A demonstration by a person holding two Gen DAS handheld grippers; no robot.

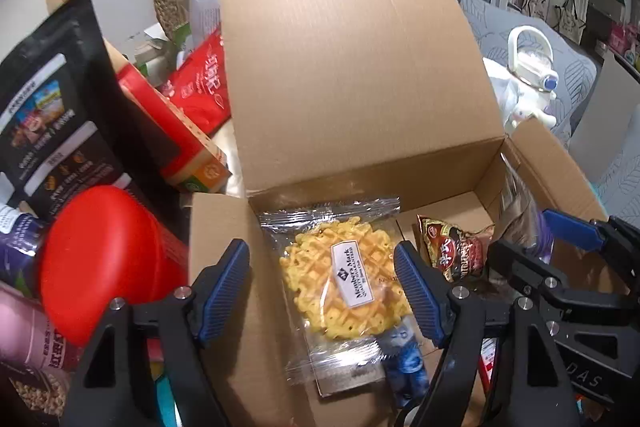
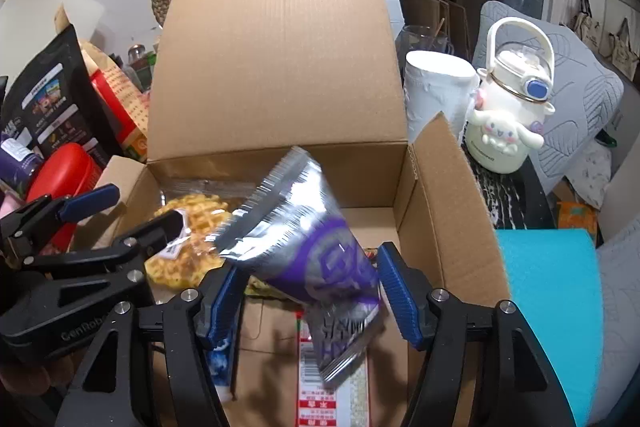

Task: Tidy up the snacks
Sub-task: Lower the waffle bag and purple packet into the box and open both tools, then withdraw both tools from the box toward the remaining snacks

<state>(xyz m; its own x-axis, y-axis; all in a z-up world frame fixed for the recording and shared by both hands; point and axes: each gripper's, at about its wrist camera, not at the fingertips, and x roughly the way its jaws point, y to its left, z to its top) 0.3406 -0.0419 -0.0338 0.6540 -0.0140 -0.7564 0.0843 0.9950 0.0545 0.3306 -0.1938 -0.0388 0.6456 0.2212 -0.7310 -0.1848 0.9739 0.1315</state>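
Hovering over the cardboard box [image 2: 280, 27], left gripper [image 1: 322, 287] spread; right gripper [image 2: 308, 291] spread around silver-purple packet [image 2: 312, 247].

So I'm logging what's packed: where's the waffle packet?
The waffle packet lies inside the cardboard box, at its left side, between the open left gripper fingers.

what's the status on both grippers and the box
Left gripper open over the waffle pack in the cardboard box. Right gripper open, purple-silver snack bag between its fingers, blurred. Nothing blocking.
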